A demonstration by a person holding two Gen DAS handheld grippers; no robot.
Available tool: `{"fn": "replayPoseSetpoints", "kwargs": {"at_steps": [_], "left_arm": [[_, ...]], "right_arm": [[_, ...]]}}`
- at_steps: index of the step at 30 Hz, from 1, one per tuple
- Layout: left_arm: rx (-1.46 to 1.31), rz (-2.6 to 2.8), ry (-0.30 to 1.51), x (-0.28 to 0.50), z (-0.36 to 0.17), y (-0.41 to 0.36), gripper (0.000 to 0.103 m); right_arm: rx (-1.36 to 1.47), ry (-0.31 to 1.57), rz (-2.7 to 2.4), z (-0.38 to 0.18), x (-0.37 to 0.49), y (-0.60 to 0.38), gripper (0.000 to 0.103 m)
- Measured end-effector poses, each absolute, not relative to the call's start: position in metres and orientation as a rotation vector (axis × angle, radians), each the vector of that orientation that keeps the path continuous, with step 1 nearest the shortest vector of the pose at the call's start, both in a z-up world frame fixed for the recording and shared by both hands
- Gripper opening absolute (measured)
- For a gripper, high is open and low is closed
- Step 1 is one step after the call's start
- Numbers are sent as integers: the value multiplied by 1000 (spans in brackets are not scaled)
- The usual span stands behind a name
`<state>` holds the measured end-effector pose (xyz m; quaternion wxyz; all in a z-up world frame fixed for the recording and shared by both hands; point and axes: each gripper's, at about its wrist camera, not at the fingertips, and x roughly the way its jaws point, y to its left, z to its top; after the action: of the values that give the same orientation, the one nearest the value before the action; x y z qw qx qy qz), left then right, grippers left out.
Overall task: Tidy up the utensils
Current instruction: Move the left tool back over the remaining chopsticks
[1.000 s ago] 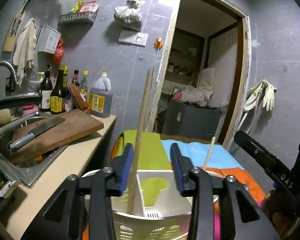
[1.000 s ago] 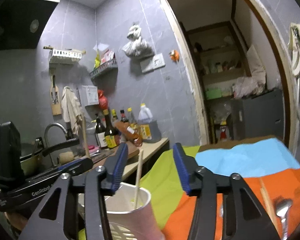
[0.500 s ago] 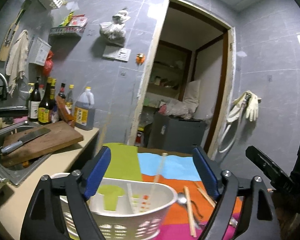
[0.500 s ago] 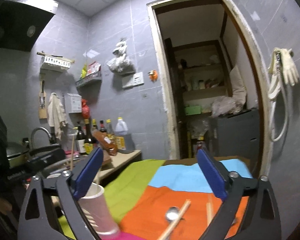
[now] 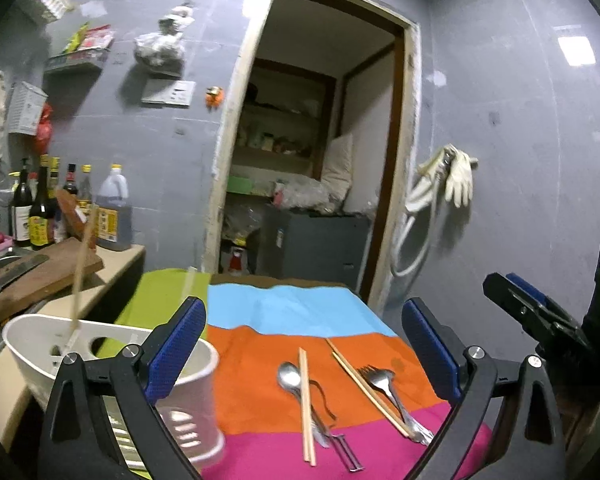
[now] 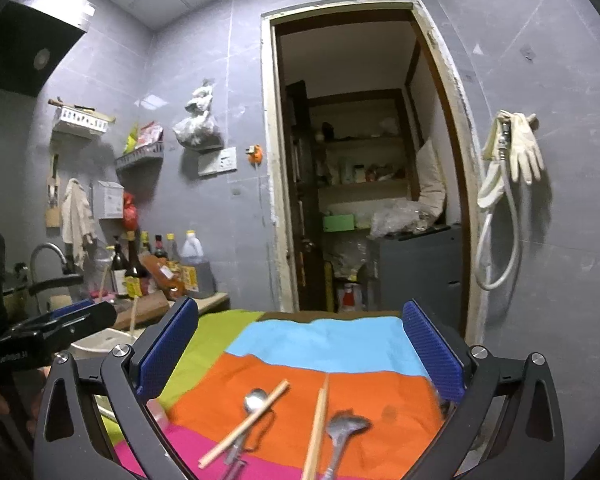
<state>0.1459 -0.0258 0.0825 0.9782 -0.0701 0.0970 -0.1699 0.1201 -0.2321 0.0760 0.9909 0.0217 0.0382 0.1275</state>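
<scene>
Striped cloth (image 5: 260, 380) in green, blue, orange and pink is covering the surface, and the loose utensils are lying on its orange and pink bands. In the left wrist view a spoon (image 5: 290, 374) is lying just beside one wooden chopstick (image 5: 306, 400), with a second chopstick (image 5: 364, 384) slanting next to a fork (image 5: 378, 378) to the right. At the cloth's left edge a white utensil holder (image 5: 36, 340) is standing with a chopstick (image 5: 82, 268) leaning upright in its rear compartment, and a second, blurred one (image 5: 190, 286) is rising behind the left finger.

The left gripper (image 5: 304, 352) is hovering with its blue-padded fingers (image 5: 176, 352) spread wide; they have just been opening, and nothing is sitting between them. The right gripper (image 6: 300, 360) is likewise gaping above the cloth, its fingers (image 6: 432, 352) having just been opening, gripping nothing. Through it the spoon (image 6: 254, 398) is lying under a crossing chopstick (image 6: 246, 424), with another chopstick (image 6: 318, 424) and the blurred fork (image 6: 346, 426) beside them
</scene>
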Motion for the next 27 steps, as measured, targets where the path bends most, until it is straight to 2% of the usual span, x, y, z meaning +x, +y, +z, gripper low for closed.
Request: {"fn": "replayPoseSetpoints", "kwargs": {"at_steps": [15, 19, 23, 27], "left_arm": [[-20, -359, 360, 175, 42, -77, 96], [-6, -356, 421, 185, 29, -83, 94], [3, -359, 487, 198, 18, -87, 81], [14, -364, 577, 216, 5, -91, 59]], "right_arm": [[37, 260, 209, 40, 148, -266, 103], [49, 323, 200, 29, 159, -271, 98], [48, 387, 191, 19, 170, -273, 91], [50, 447, 188, 12, 181, -275, 78]]}}
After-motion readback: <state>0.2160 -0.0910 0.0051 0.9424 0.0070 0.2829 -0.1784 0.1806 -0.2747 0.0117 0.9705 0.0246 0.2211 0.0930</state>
